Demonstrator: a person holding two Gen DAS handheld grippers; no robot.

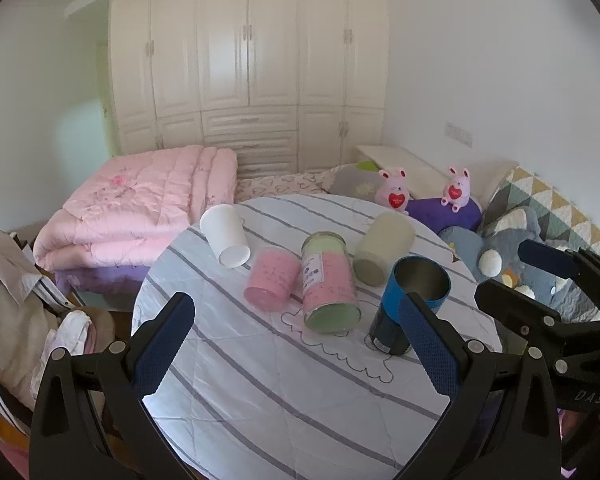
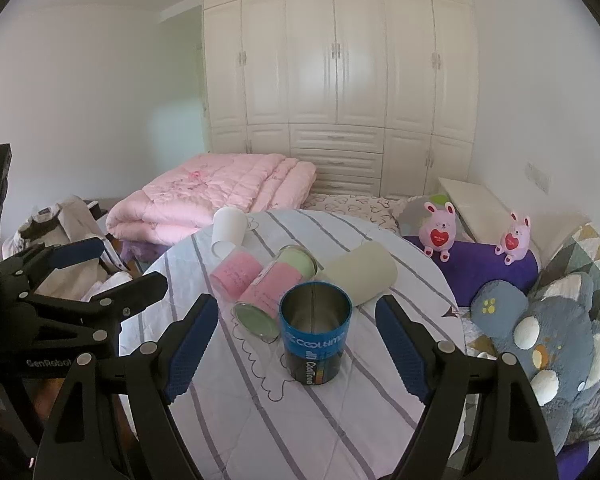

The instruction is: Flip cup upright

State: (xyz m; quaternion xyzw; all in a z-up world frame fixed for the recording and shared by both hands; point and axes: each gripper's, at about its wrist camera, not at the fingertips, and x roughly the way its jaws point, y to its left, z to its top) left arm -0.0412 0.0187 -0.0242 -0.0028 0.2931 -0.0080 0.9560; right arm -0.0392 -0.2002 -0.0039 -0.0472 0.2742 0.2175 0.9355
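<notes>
Right wrist view: blue can (image 2: 315,340) upright on counter (image 2: 340,432)
Jaws: both grippers spread, empty
Risk: toppling can against neighbouring lying cups

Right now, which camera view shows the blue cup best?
The right wrist view: the blue cup stands upright, centred and unobstructed. In the left wrist view, the left gripper partly covers the cup.

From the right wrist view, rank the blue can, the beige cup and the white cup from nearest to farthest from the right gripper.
1. Blue can: upright, between the open fingers of the right gripper.
2. Beige cup: on its side, behind the can, slightly right.
3. White cup: on its side at the table's far left edge.
</notes>
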